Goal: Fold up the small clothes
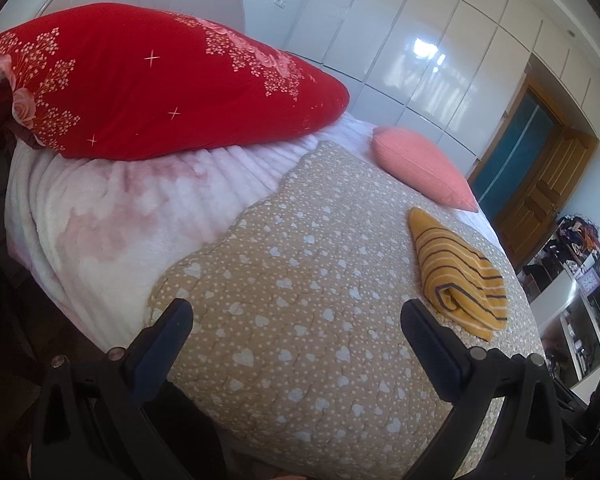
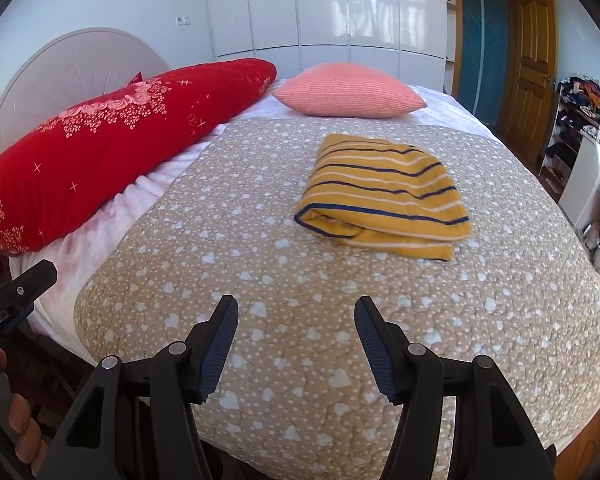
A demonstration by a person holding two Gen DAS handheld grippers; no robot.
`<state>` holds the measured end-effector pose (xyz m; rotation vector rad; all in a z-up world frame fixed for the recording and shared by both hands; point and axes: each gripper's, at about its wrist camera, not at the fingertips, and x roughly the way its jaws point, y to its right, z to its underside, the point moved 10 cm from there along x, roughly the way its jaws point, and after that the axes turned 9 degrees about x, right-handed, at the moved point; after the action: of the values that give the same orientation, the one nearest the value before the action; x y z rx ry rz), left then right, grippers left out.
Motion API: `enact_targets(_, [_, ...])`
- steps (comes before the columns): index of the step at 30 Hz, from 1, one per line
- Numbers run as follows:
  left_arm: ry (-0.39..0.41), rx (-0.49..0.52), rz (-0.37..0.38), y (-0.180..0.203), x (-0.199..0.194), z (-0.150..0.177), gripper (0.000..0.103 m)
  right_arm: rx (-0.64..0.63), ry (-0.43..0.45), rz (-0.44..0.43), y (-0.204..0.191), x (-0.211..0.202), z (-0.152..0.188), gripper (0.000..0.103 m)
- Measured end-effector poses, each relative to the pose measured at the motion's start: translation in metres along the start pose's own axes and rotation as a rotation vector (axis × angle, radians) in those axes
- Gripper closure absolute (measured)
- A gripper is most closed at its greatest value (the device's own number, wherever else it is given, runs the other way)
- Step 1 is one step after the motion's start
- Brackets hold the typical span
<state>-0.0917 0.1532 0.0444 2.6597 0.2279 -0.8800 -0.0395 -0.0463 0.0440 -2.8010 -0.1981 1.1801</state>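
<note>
Both hand-held grippers hang released over the near edge of the bed: the left hand-held gripper point(image 1: 296, 328) with jaws spread wide, the right hand-held gripper point(image 2: 296, 344) likewise, neither touching cloth. Ahead on the heart-print quilt point(image 2: 260, 240) lies the yellow striped garment point(image 2: 384, 196), seemingly folded already. Any last fold should pinch both near corners evenly, then smooth flat.

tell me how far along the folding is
Done, by the look of it: the yellow striped garment lies folded in a compact stack on the heart-print quilt. In hand: nothing; the left claw and right claw are both open and empty, short of it. Left: no other unfolded clothes show on the bed.
</note>
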Motion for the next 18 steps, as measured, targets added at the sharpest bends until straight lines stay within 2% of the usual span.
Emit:
enact_targets(10, [-0.003, -0.045, -0.003, -0.018, 0.002, 0.0, 0.0, -0.06, -0.009, 0.004, -0.025, 0.006, 0.003, 0.037])
enact_targets(18, [-0.021, -0.032, -0.028, -0.016, 0.005, 0.003, 0.0, -0.068, 0.021, 0.01, -0.017, -0.001, 0.003, 0.037])
